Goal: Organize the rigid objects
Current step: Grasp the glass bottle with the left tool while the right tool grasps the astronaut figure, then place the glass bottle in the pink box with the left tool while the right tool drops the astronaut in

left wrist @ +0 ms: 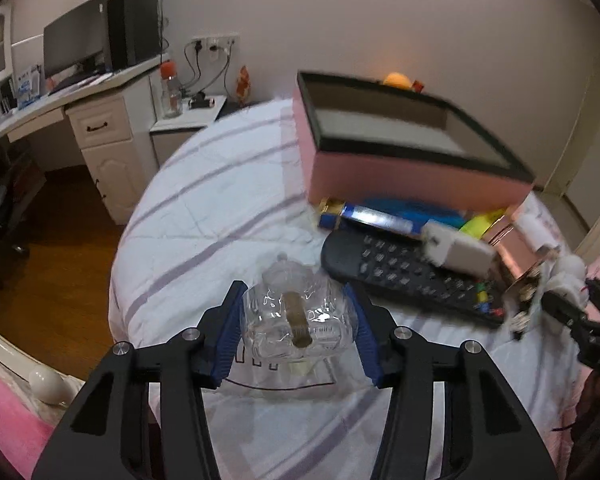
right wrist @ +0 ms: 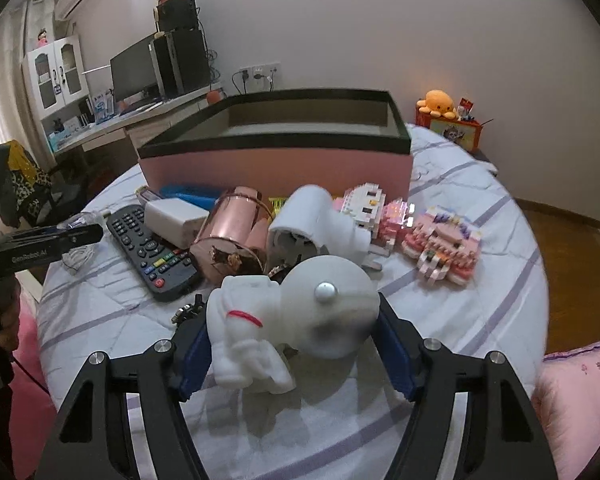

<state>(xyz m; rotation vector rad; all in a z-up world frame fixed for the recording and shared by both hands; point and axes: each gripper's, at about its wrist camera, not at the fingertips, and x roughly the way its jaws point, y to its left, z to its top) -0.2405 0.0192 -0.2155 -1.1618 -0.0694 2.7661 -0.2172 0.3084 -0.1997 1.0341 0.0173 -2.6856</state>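
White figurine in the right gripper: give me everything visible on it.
The white figurine looks like matte plastic or resin: a large round head with a silver stud on it, a smaller lumpy body and a thin red band at the neck. It lies tilted on its side, head to the right. It sits between the blue pads of the right gripper, which press its body and head. The striped sheet is beneath it.

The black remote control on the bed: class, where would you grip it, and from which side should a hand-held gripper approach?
Grip the remote control across its narrow width at the near, bare end below the coloured buttons, coming from above. It lies flat, buttons up, on the bedsheet, and its far end is crowded by the white charger and the pink cylinder, so the near end probably offers clearer access.
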